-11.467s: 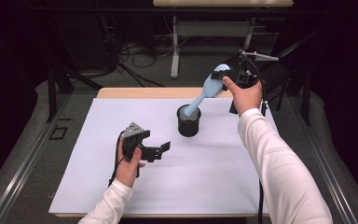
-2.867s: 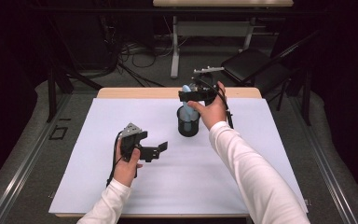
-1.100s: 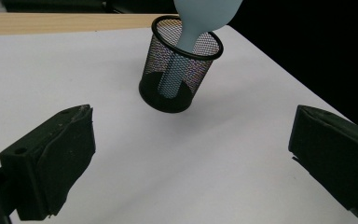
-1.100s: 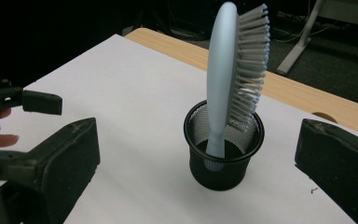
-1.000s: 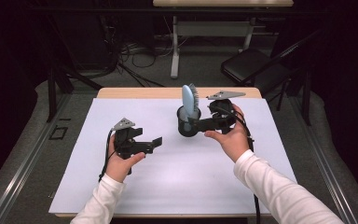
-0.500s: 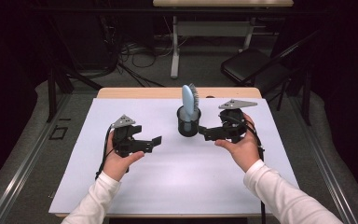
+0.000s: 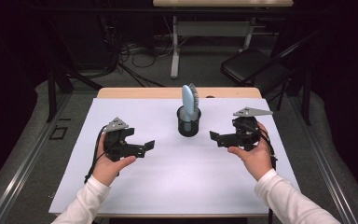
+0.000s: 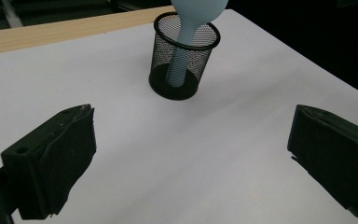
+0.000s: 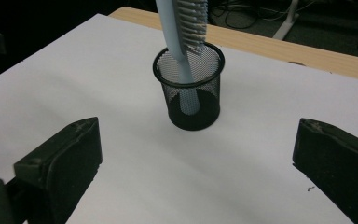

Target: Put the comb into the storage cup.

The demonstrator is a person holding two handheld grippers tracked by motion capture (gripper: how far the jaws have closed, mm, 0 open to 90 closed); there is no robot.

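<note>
Both grippers' jaws gape empty, flanking the mesh cup (image 7: 189,125) holding a hairbrush (image 7: 189,99).

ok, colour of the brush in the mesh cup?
Pale blue brush, grey-white bristles, standing in the black mesh cup. Clearest in the right gripper view.

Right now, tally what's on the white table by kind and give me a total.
Black mesh cup: 1
Light blue brush standing handle-down in the cup: 1
Hand-held tongs, left tongs and right tongs, both open and holding nothing: 2
Total: 4
</note>
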